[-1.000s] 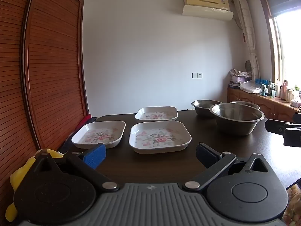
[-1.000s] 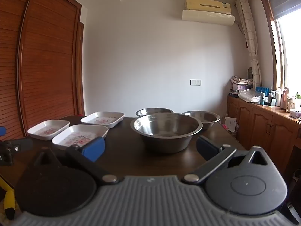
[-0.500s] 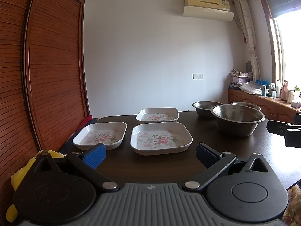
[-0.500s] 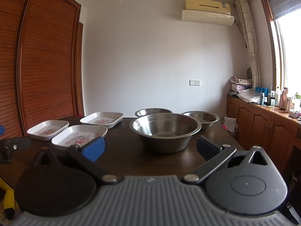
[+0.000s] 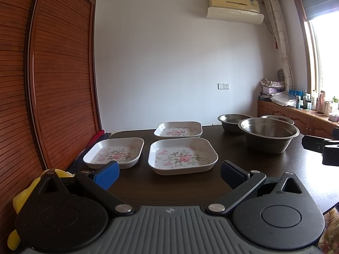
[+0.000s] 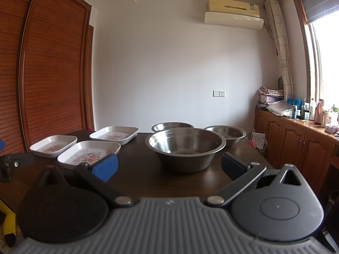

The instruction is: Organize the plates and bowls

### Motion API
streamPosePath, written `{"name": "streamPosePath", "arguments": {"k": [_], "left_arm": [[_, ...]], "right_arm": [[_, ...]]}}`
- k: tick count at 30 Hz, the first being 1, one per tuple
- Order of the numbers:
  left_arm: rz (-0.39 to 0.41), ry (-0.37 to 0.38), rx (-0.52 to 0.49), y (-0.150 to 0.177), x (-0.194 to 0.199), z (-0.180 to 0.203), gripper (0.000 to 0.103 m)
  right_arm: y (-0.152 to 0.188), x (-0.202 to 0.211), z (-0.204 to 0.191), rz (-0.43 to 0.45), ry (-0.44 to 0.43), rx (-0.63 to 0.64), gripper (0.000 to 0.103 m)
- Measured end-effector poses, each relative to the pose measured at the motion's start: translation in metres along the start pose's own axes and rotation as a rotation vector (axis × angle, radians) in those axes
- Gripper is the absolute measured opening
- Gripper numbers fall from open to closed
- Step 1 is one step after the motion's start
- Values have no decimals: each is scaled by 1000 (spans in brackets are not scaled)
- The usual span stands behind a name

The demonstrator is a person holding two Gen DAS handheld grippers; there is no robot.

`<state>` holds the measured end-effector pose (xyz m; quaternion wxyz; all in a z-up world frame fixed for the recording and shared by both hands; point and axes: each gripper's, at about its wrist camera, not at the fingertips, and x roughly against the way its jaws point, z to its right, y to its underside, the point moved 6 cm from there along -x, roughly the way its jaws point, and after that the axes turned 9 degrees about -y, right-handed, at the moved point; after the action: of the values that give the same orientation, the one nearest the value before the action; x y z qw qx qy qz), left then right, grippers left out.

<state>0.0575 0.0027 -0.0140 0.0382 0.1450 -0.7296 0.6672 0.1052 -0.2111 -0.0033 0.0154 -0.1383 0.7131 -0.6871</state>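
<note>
A white-walled room is showing behind a dark wooden bench (image 5: 135, 188), with a slatted wooden wardrobe (image 5: 53, 84) standing along its left side, an air conditioner (image 5: 234, 8) hanging high on the far wall, and a cluttered wooden sideboard (image 6: 296, 139) sitting under the window on the right.

Three square white plates with flower prints are lying flat on the left half of the bench. The nearest plate (image 5: 183, 155) is sitting just ahead of the left tongs (image 5: 169, 170); a second plate (image 5: 115, 152) is lying just beside it to the left, and the third plate (image 5: 179, 129) is resting behind them, toward the far edge. None of them is stacked.

Three steel bowls are standing upright on the right half of the bench. The largest bowl (image 6: 184, 148) is sitting directly ahead of the right tongs (image 6: 169, 167), with two smaller ones behind it: the rear left bowl (image 6: 172, 126) and the rear right bowl (image 6: 225, 133), each partly hidden by the large one's rim.

The left tongs are standing wide apart, their blue pads (image 5: 107, 174) gripping nothing and hovering at the near edge of the bench. The right tongs are likewise spread wide and carrying nothing, their pads (image 6: 104, 167) hanging short of the largest bowl. Each tool is showing at the edge of the other's view. Something yellow (image 5: 20, 199) is peeking out at the lower left, beside the bench.
</note>
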Motion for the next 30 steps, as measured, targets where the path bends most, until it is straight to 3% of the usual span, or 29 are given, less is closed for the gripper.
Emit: {"name": "streamPosePath", "arguments": {"k": [30], "left_arm": [[-1, 3, -6, 1, 2, 2, 103]], "right_arm": [[3, 0, 2, -5, 1, -3, 103]]}}
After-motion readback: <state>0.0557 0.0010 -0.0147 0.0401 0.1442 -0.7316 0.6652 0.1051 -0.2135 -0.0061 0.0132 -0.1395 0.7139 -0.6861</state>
